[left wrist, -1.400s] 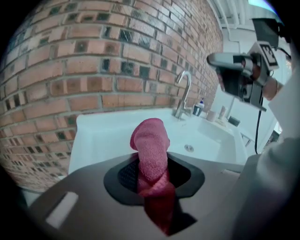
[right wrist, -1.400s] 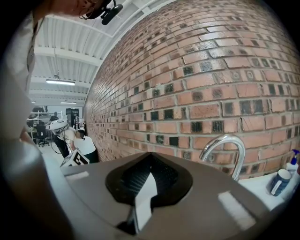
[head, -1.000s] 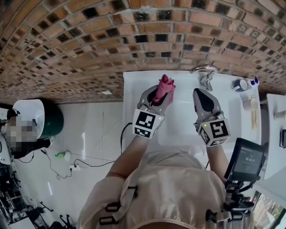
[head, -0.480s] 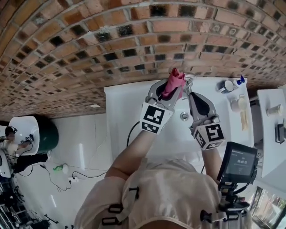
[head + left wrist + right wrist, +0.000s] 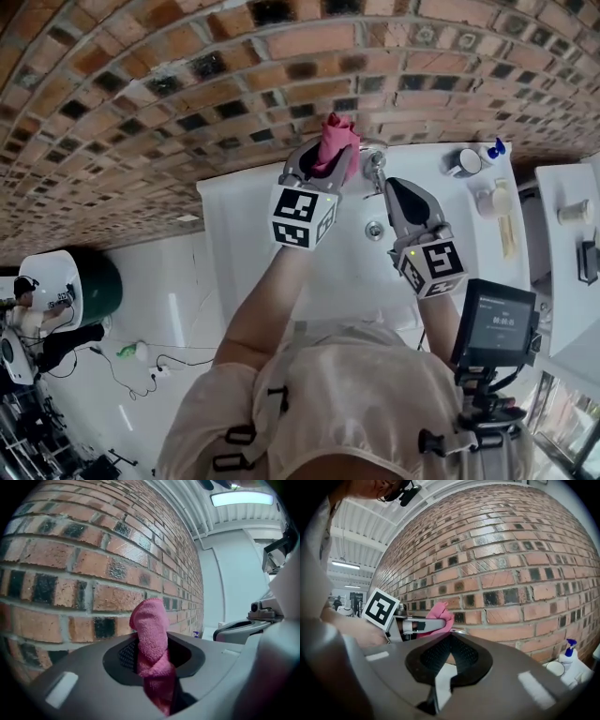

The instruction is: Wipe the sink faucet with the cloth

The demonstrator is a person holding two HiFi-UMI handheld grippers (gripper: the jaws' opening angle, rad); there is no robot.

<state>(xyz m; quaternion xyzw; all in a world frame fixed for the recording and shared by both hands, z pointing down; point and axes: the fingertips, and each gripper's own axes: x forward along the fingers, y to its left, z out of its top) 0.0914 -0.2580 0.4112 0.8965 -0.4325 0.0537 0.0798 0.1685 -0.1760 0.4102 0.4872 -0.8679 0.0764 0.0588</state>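
My left gripper (image 5: pixel 326 161) is shut on a twisted pink cloth (image 5: pixel 336 139), which sticks out past its tips close to the brick wall. The chrome faucet (image 5: pixel 373 156) stands just right of the cloth at the back of the white sink (image 5: pixel 349 267); I cannot tell whether the two touch. In the left gripper view the cloth (image 5: pixel 151 634) is pinched between the jaws of the left gripper (image 5: pixel 153 645). My right gripper (image 5: pixel 395 193) hovers over the basin, just in front of the faucet, with its jaws together and nothing in them. The right gripper view shows the cloth (image 5: pixel 440 615) ahead of the right gripper (image 5: pixel 451 641).
The brick wall (image 5: pixel 187 94) rises directly behind the sink. On the counter to the right stand a mug (image 5: pixel 461 162), a blue-topped spray bottle (image 5: pixel 494 148) and another cup (image 5: pixel 487 200). The drain (image 5: pixel 374 229) lies in the middle of the basin. A screen device (image 5: pixel 497 328) hangs at my right side.
Both grippers have moved forward over the sink towards the wall. The left one has carried the cloth from the basin's middle up beside the faucet. The right has closed in on the faucet's front.
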